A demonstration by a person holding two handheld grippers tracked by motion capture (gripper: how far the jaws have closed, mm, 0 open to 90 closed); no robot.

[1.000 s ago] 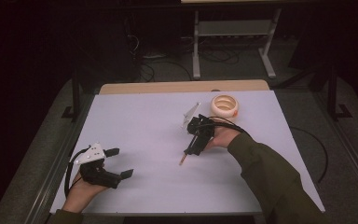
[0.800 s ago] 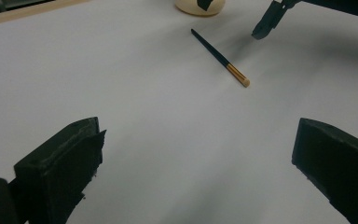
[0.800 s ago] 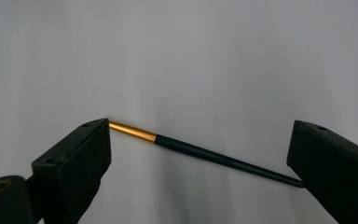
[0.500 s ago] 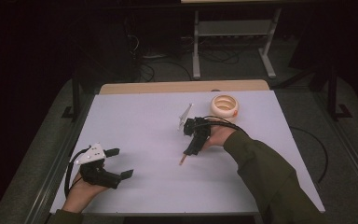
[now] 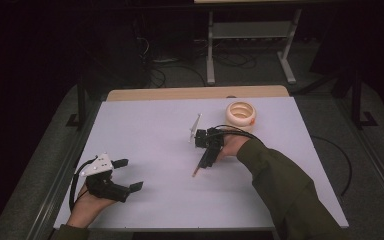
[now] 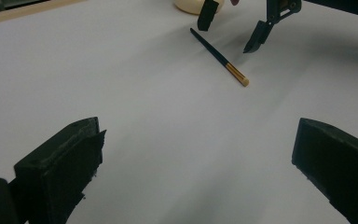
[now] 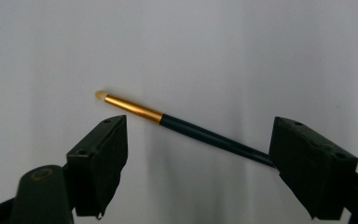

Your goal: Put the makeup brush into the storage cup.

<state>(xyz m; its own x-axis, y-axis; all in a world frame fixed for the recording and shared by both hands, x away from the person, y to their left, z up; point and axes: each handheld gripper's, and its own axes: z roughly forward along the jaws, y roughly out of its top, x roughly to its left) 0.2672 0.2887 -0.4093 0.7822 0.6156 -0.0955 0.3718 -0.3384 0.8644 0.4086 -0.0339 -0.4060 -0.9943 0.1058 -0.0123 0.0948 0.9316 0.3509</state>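
**A thin little brush waits to be picked up**

A small brush (image 7: 186,125) lies flat on the white tabletop (image 5: 145,130), near the middle. It has a dark stick for a handle, a shiny gold band, and a tiny pale tip. The right tool (image 5: 206,159) hangs just over it with its two black jaws spread wide and nothing between them. In the right gripper view the brush runs across the gap, from one jaw to the other.

The brush looks very light and stiff, like a pencil. It is thin and round, so it will likely roll or slip away if it gets pushed (smooth handles do that). The soft tip could get squashed, so that is a bad spot to pinch. The best place to hold it is probably the dark handle, close to the gold band, with the jaws closing from both sides.

The left tool (image 5: 125,175) rests far off near the front edge, also wide open and empty. A round cream-colored roll (image 5: 240,114) sits at the back of the tabletop.
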